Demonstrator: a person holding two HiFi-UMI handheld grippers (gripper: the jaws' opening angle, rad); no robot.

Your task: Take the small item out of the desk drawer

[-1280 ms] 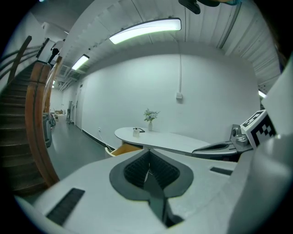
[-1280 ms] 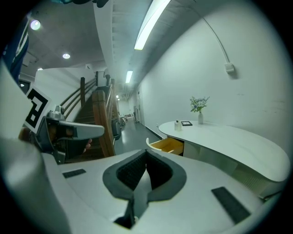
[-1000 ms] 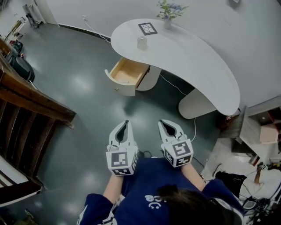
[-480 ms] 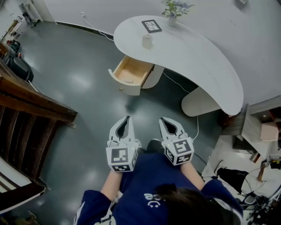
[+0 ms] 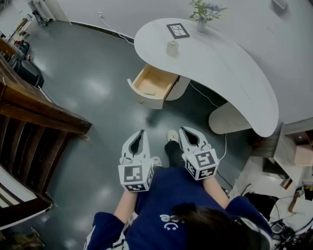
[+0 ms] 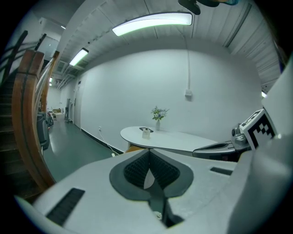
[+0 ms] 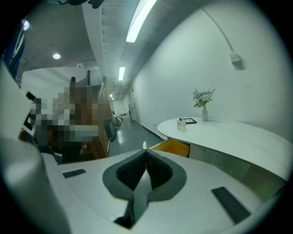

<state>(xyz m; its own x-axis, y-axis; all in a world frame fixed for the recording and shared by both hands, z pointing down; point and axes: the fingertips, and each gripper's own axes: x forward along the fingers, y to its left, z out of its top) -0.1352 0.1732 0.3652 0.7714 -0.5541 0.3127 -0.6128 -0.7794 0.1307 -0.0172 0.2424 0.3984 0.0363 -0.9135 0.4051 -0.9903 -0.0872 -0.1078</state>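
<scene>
The white curved desk (image 5: 230, 68) stands ahead, and its wooden drawer (image 5: 155, 84) is pulled open toward me. A small pale item (image 5: 149, 91) lies on the drawer's floor. Both grippers hang in front of my chest, well short of the drawer and above the dark floor. My left gripper (image 5: 141, 133) is shut with nothing in it, as is my right gripper (image 5: 183, 130). In the left gripper view the left gripper (image 6: 149, 151) points at the desk (image 6: 169, 140). From the right gripper view, the right gripper (image 7: 145, 148) aims toward the open drawer (image 7: 176, 147).
On the desk stand a small white bottle (image 5: 172, 48), a framed card (image 5: 178, 30) and a vase of flowers (image 5: 203, 12). A dark wooden stair rail (image 5: 44, 114) runs along the left. A cable (image 5: 208, 97) trails under the desk. Clutter sits at the lower right (image 5: 293, 161).
The desk and drawer have come closer and slid right in the head view as the person walks forward. A shoe now shows between the grippers. Both grippers stay shut.
</scene>
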